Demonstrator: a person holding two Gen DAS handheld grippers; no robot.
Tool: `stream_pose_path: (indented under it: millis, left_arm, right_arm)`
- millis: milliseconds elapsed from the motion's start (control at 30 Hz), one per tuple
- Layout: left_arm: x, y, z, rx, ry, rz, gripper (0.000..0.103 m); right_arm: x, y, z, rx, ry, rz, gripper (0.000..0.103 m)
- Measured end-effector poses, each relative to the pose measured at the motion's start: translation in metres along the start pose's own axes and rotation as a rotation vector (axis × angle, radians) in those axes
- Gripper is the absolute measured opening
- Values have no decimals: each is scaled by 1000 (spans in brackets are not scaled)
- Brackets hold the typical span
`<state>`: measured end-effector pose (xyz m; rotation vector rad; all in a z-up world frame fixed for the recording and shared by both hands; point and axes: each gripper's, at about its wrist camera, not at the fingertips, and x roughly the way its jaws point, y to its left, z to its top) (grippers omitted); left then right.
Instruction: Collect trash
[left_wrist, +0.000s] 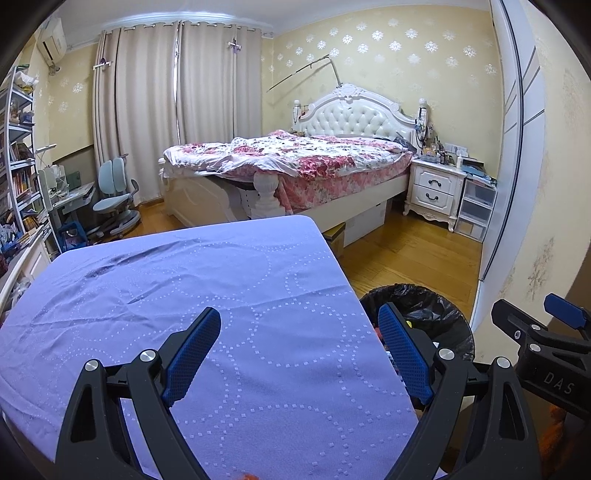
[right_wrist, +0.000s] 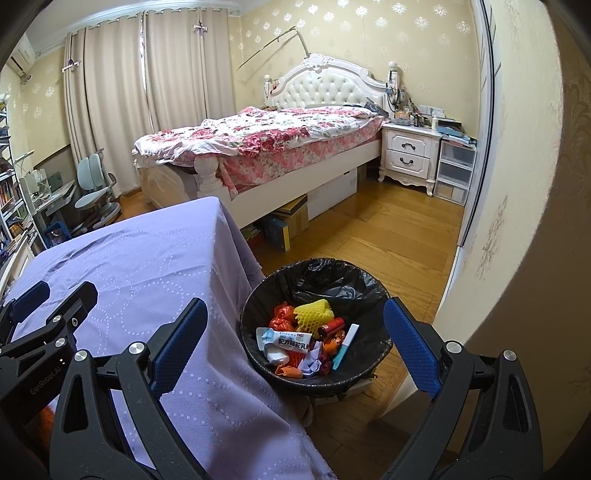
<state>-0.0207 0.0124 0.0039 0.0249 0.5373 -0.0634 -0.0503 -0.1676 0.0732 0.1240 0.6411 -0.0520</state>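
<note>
A round bin with a black liner (right_wrist: 255, 295) stands on the floor right of a table with a purple cloth (right_wrist: 147, 266). Inside lie several pieces of trash: a yellow foam net (right_wrist: 314, 314), orange wrappers (right_wrist: 282, 321), a white packet (right_wrist: 284, 338), a small red can (right_wrist: 332, 326) and a white-teal tube (right_wrist: 345, 347). My right gripper (right_wrist: 295, 347) is open and empty above the bin's near side. My left gripper (left_wrist: 299, 354) is open and empty above the table's right edge, where the cloth (left_wrist: 184, 280) lies bare. The bin (left_wrist: 417, 306) shows partly behind its right finger.
A bed with a floral cover (right_wrist: 266, 144) stands behind the table, boxes under it. A white nightstand (right_wrist: 408, 155) and plastic drawers (right_wrist: 452, 173) are at the back right. A wall (right_wrist: 517, 221) is close on the right. A desk chair (left_wrist: 114, 192) and shelves stand left.
</note>
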Motion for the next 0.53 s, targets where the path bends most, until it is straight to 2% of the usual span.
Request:
stream_pose_path:
  millis: [533]
  left_arm:
    - [11, 7, -3, -20, 41, 22, 87]
  right_arm:
    - [-1, 2, -8, -10, 8, 5, 94]
